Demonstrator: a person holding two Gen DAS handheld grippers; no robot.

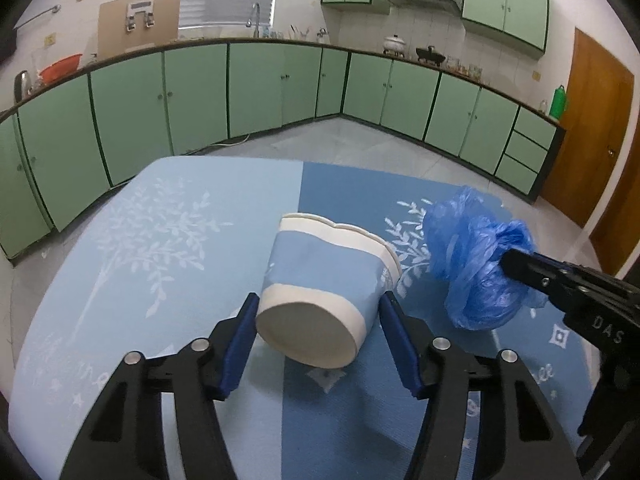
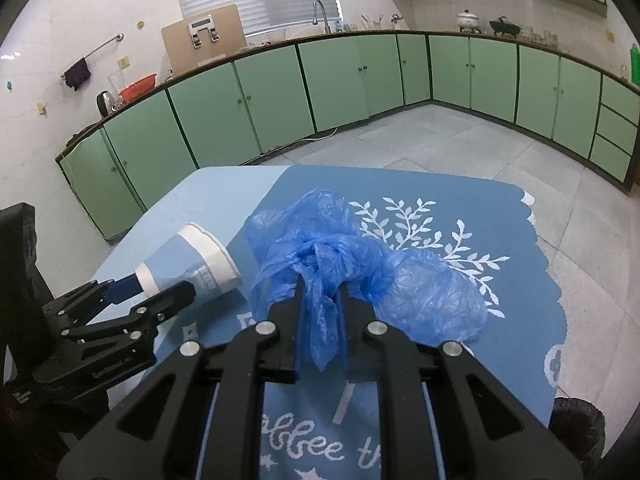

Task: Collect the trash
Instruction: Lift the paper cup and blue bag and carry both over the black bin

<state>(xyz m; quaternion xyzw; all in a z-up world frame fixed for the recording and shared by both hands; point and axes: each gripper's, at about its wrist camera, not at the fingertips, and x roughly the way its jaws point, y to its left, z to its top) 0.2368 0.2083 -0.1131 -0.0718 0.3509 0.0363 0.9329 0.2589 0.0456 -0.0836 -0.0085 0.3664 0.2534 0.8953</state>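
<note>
Straddling the base of a paper cup (image 1: 320, 284), the left gripper (image 1: 318, 308) has its 2 blue pads on either side of it. They sit at the cup's flanks, the left one touching or nearly so, the right one just off the wall, so I read the jaws as part-open around the cup and not clamping it yet. The cup lies on its side on the table (image 1: 188, 240), base toward this gripper and rim pointing away, its wall pale blue between white bands.

Just beside the cup's rim is a crumpled blue plastic bag (image 2: 352, 264). The right gripper (image 2: 320, 304) is pinched tight on a twisted neck of that bag, with a tail of film hanging down between the fingers; the rest of the bag bulges out over the tablecloth.

As for progress, 1 piece of trash looks secured and the 2nd is about to be gripped. Lifting both and getting them to a bin is probably still ahead. A dark round object at the lower right edge of the right wrist view might be that bin, but I cannot tell.

Readable writing is scarce: "DAS" on the right gripper's body, white script on the cloth reading roughly "abbee", and small print on the cup, too blurred to read.
</note>
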